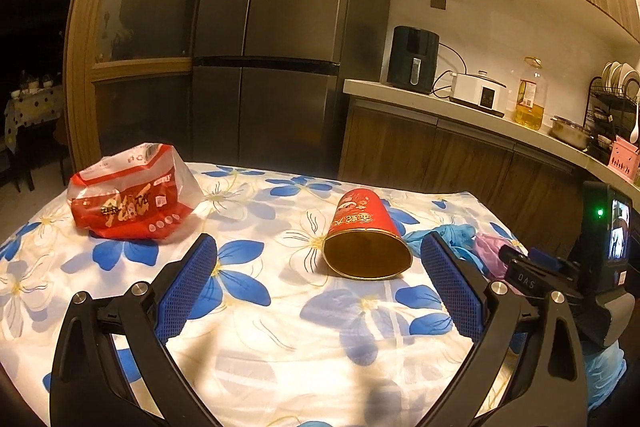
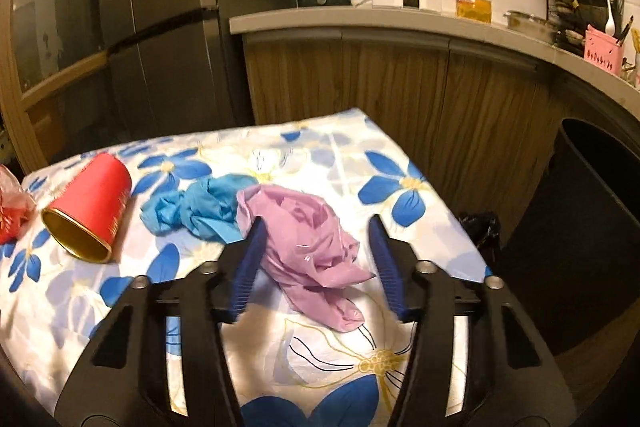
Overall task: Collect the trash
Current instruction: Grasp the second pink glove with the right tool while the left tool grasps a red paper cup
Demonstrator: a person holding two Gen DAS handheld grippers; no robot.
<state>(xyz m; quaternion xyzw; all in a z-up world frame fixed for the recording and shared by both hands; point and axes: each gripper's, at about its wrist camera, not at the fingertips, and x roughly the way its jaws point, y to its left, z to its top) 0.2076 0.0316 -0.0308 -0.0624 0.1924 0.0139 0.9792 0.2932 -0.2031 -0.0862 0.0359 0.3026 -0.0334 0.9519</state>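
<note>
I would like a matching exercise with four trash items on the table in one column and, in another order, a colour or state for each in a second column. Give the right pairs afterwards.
Column 1
1. cup
2. snack bag
3. purple bag
4. blue glove

Column 2
A. crumpled, between the right gripper's open fingers
B. red and clear, near the table's left edge
C. lying on its side, gold inside
D. bunched up between the cup and the purple bag

Pairs: 1-C, 2-B, 3-A, 4-D
</note>
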